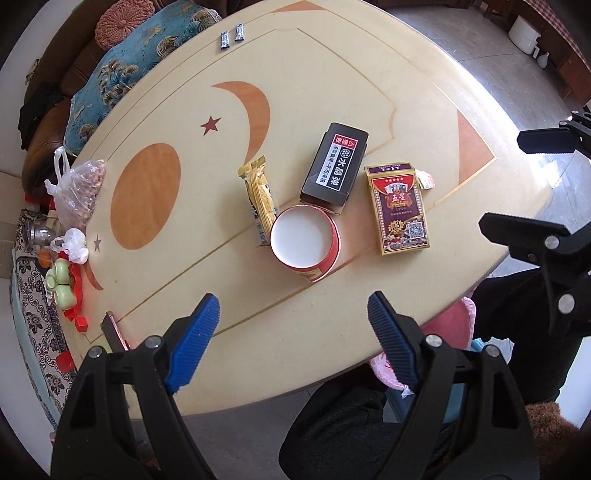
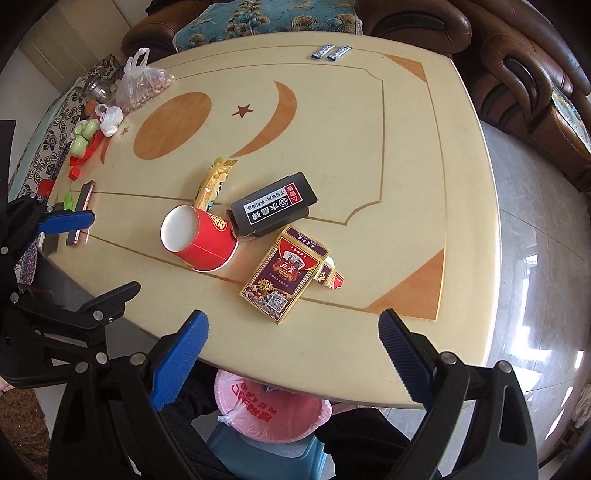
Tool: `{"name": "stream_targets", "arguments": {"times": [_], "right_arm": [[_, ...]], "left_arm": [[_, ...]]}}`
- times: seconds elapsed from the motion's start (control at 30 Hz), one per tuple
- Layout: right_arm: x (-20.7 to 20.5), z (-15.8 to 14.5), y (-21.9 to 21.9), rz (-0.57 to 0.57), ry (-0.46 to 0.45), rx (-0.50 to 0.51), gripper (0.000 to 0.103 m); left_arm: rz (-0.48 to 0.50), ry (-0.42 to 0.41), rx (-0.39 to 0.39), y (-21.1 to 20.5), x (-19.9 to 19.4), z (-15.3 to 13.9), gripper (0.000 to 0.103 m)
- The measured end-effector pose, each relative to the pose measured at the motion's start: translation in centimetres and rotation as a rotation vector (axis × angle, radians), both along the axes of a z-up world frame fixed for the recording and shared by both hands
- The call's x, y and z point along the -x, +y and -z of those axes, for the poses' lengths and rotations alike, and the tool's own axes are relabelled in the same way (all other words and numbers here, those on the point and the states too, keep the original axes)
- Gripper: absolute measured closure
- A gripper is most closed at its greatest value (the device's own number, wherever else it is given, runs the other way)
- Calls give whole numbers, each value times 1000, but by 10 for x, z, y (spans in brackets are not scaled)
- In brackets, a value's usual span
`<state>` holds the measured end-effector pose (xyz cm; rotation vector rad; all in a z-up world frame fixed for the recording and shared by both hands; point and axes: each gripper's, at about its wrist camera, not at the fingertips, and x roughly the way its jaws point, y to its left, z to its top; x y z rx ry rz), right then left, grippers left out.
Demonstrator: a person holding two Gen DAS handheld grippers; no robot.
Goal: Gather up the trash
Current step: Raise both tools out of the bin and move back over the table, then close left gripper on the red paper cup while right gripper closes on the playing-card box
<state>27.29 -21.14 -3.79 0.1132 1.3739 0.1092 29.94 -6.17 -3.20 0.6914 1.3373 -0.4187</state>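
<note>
**Trash all on the table, bin bag waiting below**

Trash collection looks barely begun, judging by how things lie. Nearest, under the table's front edge, a pink bin bag lines a blue bin; its red printing is too distorted to read, and nothing large shows inside it. Both tools hover over that edge with nothing between their fingers: the left gripper is spread wide, and the right gripper is equally wide apart.

On the cream table, the task's pieces sit in one cluster near the front. A red paper cup lies on its side, white interior facing the left gripper, with gold lettering I cannot make out. Beside it, to the right, a playing-card box reads "五星", with a QR code and a "3" badge; a small torn flap or wrapper scrap touches its far corner. Behind the cup a black box carries a red warning triangle and "水晶弹", with smaller lines beneath that seem to say not edible. A yellow snack wrapper lies alongside the cup, touching it.

Farther off, two small dark sachets rest at the far edge, print illegible. All of these remain to be picked up.
</note>
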Motion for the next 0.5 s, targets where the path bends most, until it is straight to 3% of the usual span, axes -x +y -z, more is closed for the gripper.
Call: {"name": "stream_targets", "arguments": {"times": [0.5], "right_arm": [[-43, 94, -3, 153, 179, -13, 12]], "left_arm": [[-4, 88, -23, -5, -32, 68, 22]]}}
